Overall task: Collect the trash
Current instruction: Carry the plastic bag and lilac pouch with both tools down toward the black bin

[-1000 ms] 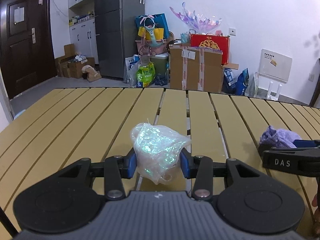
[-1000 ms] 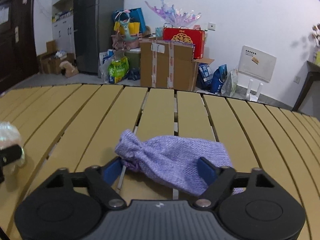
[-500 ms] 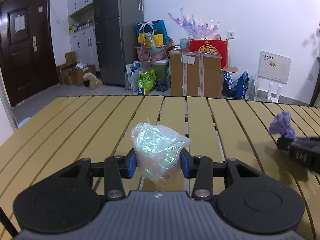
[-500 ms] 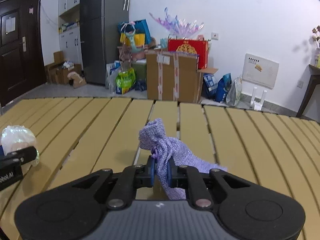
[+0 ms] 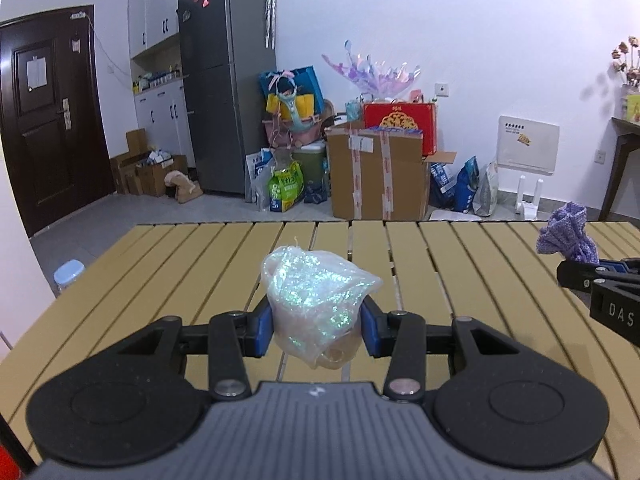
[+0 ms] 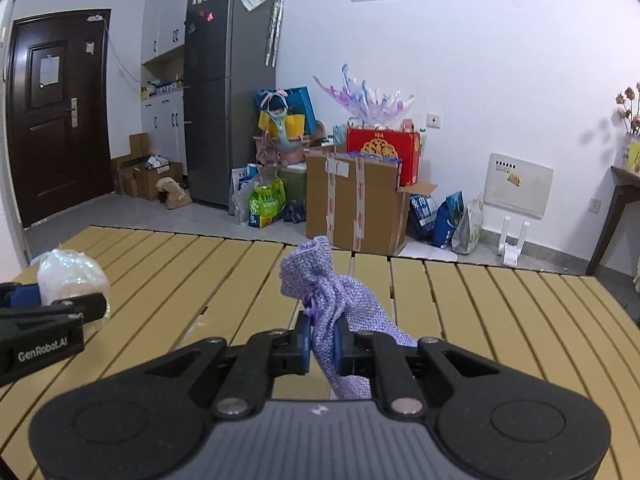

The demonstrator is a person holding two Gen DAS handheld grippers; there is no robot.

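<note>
Now both pieces of trash are picked up, by the look of it. On the left, the left gripper (image 5: 316, 330) is clamped on the iridescent plastic wad (image 5: 318, 304), held just above the slatted bench (image 5: 440, 256). To the right, the right gripper (image 6: 323, 346) has its jaws squeezed tight on the purple knitted pouch (image 6: 332, 300), whose tail droops below the pads. What remains, I judge, is carrying both to a bin, and no bin shows in either view; the pouch's lower end is hidden behind the gripper body
</note>
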